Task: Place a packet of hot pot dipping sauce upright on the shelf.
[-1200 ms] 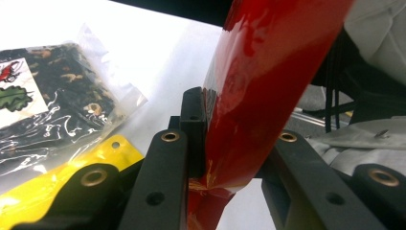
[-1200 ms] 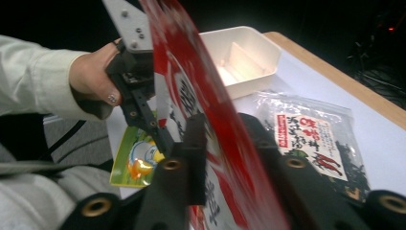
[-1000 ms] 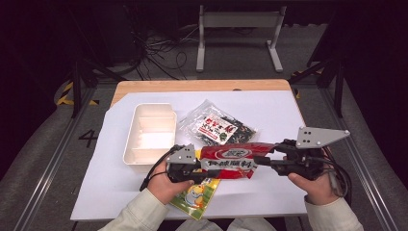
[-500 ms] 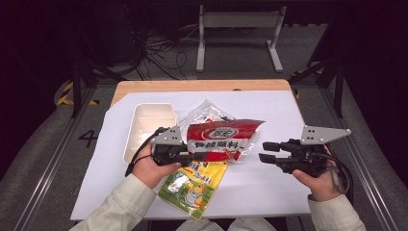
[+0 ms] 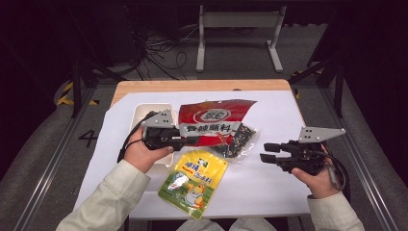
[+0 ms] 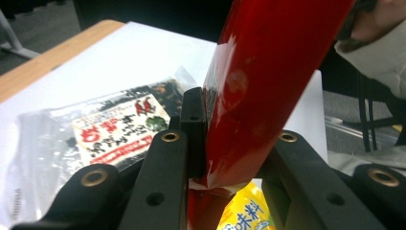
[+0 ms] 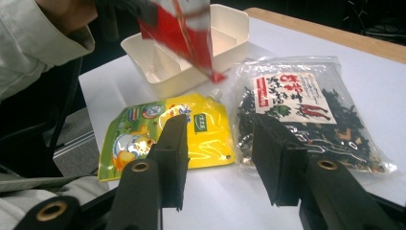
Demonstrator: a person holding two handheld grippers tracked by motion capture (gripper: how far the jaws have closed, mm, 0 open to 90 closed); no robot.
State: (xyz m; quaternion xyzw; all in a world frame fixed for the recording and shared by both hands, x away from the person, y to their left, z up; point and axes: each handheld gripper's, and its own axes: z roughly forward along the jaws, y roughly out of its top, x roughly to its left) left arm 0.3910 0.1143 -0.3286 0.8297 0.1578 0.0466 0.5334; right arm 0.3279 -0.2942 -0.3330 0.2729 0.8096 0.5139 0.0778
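**Red pouch lifted in left claw, right claw empty**

Left claw (image 5: 185, 140) clamped on one end of the red pouch (image 5: 214, 121), jaws pinching the film tight in the left gripper view. Pouch held clear of the bench (image 5: 284, 115), slanting over the clear bag of dark dried food (image 5: 238, 139) and reaching toward the white divided tray (image 5: 144, 113). Seen from the right gripper view, red pouch (image 7: 184, 28) hanging above the tray (image 7: 230, 38), a corner dipping close to the tray's near wall.

Right claw (image 5: 263, 152) parted, nothing between the jaws, hovering to the right of the clear bag and apart from it. In the right gripper view, black jaws standing wide over bare white bench surface, with the yellow pouch (image 7: 158, 134) and the clear bag (image 7: 297, 105) lying beyond them.

Yellow pouch (image 5: 195, 180) flat on the bench, just on the person's side of the clear bag, its top corner near that bag's edge. Clear bag (image 6: 95, 139) flat too, printed label facing up, beneath the raised red pouch (image 6: 258, 86).
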